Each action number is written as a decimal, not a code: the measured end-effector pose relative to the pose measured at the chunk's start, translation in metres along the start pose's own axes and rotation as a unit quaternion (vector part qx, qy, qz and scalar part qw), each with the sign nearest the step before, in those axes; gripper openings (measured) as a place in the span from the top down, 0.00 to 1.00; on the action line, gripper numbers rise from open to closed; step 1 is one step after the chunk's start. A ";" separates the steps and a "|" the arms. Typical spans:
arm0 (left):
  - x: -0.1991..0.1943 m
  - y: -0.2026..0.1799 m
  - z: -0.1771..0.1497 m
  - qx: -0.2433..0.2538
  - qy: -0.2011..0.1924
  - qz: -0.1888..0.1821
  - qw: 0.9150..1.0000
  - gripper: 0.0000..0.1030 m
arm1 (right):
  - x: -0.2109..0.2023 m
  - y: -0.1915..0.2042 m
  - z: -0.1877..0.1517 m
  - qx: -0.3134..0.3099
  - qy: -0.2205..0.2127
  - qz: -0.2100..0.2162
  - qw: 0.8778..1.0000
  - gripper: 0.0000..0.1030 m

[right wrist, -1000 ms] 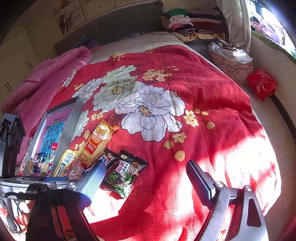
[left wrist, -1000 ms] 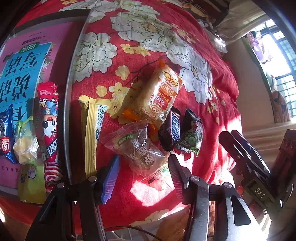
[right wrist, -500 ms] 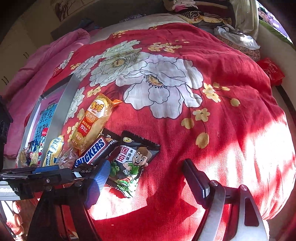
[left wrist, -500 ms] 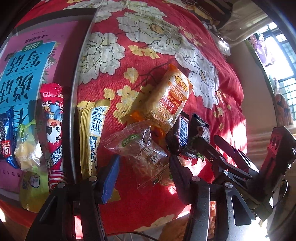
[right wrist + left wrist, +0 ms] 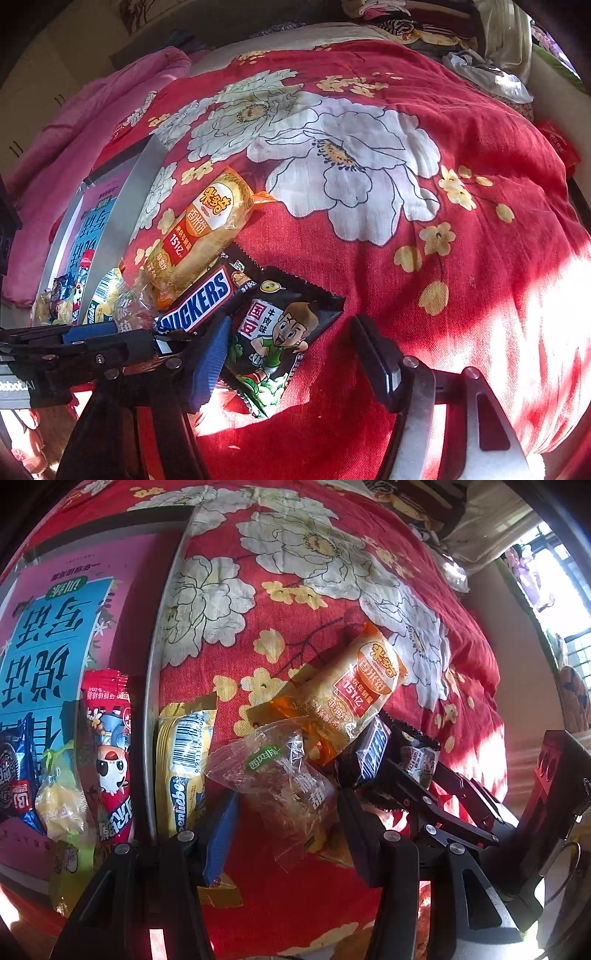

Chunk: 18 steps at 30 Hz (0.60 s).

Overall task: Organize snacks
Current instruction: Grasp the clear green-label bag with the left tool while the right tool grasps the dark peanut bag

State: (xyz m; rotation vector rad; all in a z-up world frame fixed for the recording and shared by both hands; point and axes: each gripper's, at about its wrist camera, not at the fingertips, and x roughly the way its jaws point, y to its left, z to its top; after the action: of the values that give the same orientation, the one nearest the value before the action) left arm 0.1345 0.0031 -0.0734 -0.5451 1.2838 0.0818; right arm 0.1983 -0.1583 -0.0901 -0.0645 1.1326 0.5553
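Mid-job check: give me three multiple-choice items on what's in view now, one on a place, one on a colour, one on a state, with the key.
1. Where is the Snickers bar?
A) in the tray
B) on the bedspread, between the rice-cracker pack and the pea pack
C) lifted in the air

2. The rice-cracker pack is mainly:
A) orange
B) green
C) purple

3. The tray is:
A) upside down
B) holding snacks
C) lidded

Key:
1. B, it lies on the red cloth with one pack at each side.
2. A, its wrapper is orange and gold.
3. B, the red stick pack and others lie in it.
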 end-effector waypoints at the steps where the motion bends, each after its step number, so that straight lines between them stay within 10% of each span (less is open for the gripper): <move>1: 0.000 0.000 0.001 0.000 -0.001 0.002 1.000 0.45 | 0.000 -0.001 0.000 0.000 -0.001 0.001 1.000 0.35; 8: 0.000 0.001 0.003 -0.006 -0.007 0.007 1.000 0.45 | -0.011 -0.012 -0.003 0.005 -0.015 0.016 1.000 0.62; 18: -0.005 0.010 0.006 -0.015 -0.021 -0.001 1.000 0.55 | -0.020 -0.013 -0.004 0.003 -0.032 0.029 0.999 0.67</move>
State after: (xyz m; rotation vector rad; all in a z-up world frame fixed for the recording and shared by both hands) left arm 0.1349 0.0157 -0.0706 -0.5688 1.2430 0.1102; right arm 0.1949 -0.1779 -0.0774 -0.0087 1.0772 0.6005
